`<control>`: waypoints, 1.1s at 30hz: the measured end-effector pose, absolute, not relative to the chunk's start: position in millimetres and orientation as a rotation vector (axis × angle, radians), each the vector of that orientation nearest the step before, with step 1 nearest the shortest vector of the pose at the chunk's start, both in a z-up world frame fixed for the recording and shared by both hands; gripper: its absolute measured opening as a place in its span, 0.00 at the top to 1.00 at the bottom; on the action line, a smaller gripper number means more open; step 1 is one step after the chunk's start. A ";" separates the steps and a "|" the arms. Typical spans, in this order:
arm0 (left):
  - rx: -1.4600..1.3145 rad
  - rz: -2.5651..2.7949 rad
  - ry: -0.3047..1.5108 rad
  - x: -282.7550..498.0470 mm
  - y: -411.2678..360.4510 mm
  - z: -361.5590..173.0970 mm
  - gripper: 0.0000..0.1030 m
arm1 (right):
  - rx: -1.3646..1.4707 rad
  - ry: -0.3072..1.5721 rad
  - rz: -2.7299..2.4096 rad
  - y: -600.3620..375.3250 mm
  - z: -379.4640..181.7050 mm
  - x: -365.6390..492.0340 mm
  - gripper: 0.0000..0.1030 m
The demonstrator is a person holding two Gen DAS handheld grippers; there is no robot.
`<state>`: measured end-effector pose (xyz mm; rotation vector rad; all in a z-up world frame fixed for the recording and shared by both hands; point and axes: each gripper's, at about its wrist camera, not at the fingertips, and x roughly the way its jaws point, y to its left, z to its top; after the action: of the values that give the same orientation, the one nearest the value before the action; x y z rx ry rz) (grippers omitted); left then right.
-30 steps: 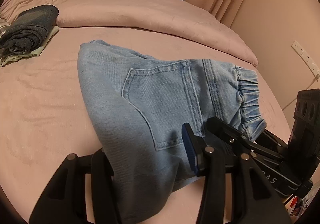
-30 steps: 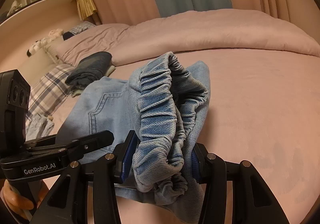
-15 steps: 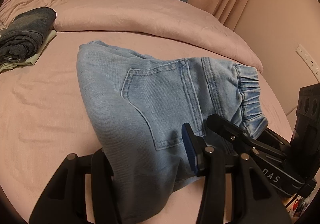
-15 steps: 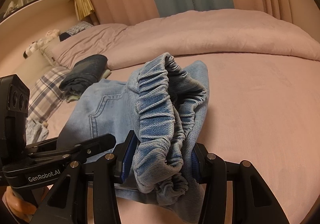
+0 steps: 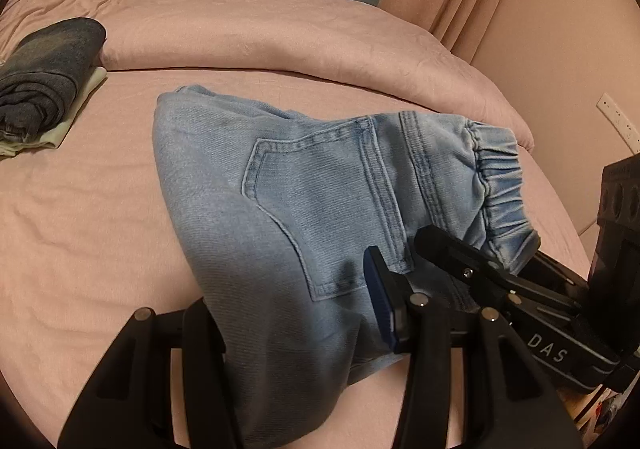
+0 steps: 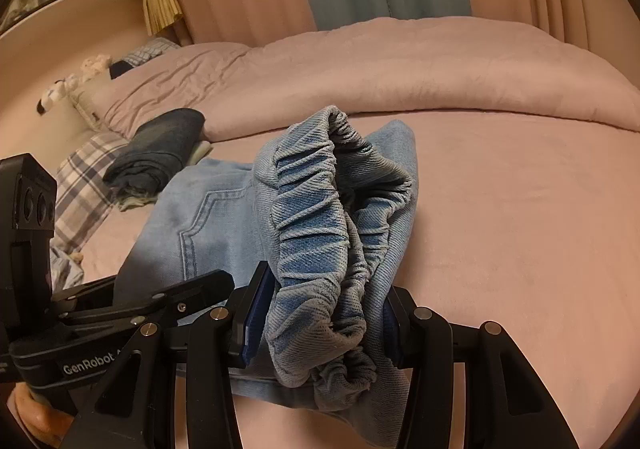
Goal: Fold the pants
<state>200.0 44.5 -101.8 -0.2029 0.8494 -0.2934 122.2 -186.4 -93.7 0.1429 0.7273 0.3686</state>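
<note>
Light blue denim pants (image 5: pixel 304 209) with a back pocket and an elastic waistband lie bunched on the pink bed. My left gripper (image 5: pixel 296 325) is shut on a thick fold of the denim below the pocket. In the right wrist view my right gripper (image 6: pixel 320 323) is shut on the gathered elastic waistband (image 6: pixel 316 233), which bulges up between its blue pads. The far end of the pants (image 6: pixel 208 217) rests on the sheet. Each gripper shows in the other's view: the right one (image 5: pixel 504 285) at the lower right, the left one (image 6: pixel 132 305) at the lower left.
A folded dark denim garment (image 5: pixel 48 69) lies on a pale cloth at the far left of the bed. A rolled pink duvet (image 5: pixel 280 37) runs along the back. Plaid fabric (image 6: pixel 84 185) and pillows sit left; a wall with a socket strip (image 5: pixel 618 123) is right.
Both grippers have carried the pants a little further onto the bed, and the duvet and dark folded garment look nearer. Neither grip has changed.
</note>
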 end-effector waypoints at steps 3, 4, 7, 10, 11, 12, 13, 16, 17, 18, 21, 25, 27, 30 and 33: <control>-0.213 -0.298 0.850 207.8 45.6 -104.9 0.54 | 0.136 0.732 0.364 -186.7 -93.4 129.4 0.51; -0.215 -0.300 0.851 210.5 45.7 -105.9 0.54 | 0.129 0.732 0.360 -185.8 -93.0 132.3 0.51; -0.226 -0.306 0.856 218.0 47.8 -110.5 0.54 | 0.115 0.740 0.348 -183.8 -94.2 138.6 0.51; -0.240 -0.309 0.876 226.0 50.9 -117.0 0.54 | 0.104 0.761 0.338 -180.6 -98.7 146.4 0.51; -0.245 -0.310 0.883 226.0 49.9 -118.6 0.54 | 0.102 0.767 0.336 -180.2 -100.2 148.5 0.51; -0.248 -0.311 0.891 227.9 50.8 -120.8 0.54 | 0.097 0.776 0.330 -179.2 -102.5 150.6 0.51; -0.251 -0.311 0.896 229.4 51.7 -122.0 0.54 | 0.092 0.783 0.325 -178.8 -104.1 152.7 0.51; -0.247 -0.313 0.902 230.5 51.9 -122.7 0.54 | 0.081 0.796 0.314 -178.1 -107.4 156.5 0.51; -0.246 -0.313 0.903 230.5 51.8 -122.7 0.54 | 0.079 0.797 0.313 -178.5 -107.9 157.6 0.51; -0.243 -0.313 0.906 230.0 50.8 -122.5 0.54 | 0.077 0.801 0.311 -178.8 -108.3 158.0 0.51; -0.235 -0.312 0.911 230.8 48.9 -122.3 0.51 | 0.070 0.810 0.307 -179.0 -109.4 160.7 0.51; -0.219 -0.301 0.922 239.0 48.6 -124.0 0.51 | 0.056 0.825 0.298 -178.8 -112.7 163.2 0.51; -0.206 -0.289 0.927 241.1 46.0 -124.5 0.51 | 0.053 0.831 0.293 -178.5 -115.0 165.1 0.50; -0.188 -0.278 0.925 240.9 45.2 -124.5 0.50 | 0.059 0.844 0.291 -180.4 -118.3 167.5 0.49; -0.164 -0.253 0.927 242.6 47.3 -127.7 0.47 | 0.064 0.851 0.289 -182.2 -120.7 169.3 0.49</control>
<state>242.6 47.3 -127.7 -0.1643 0.9268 -0.2526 169.3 -182.2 -120.7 0.0637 0.8513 0.2886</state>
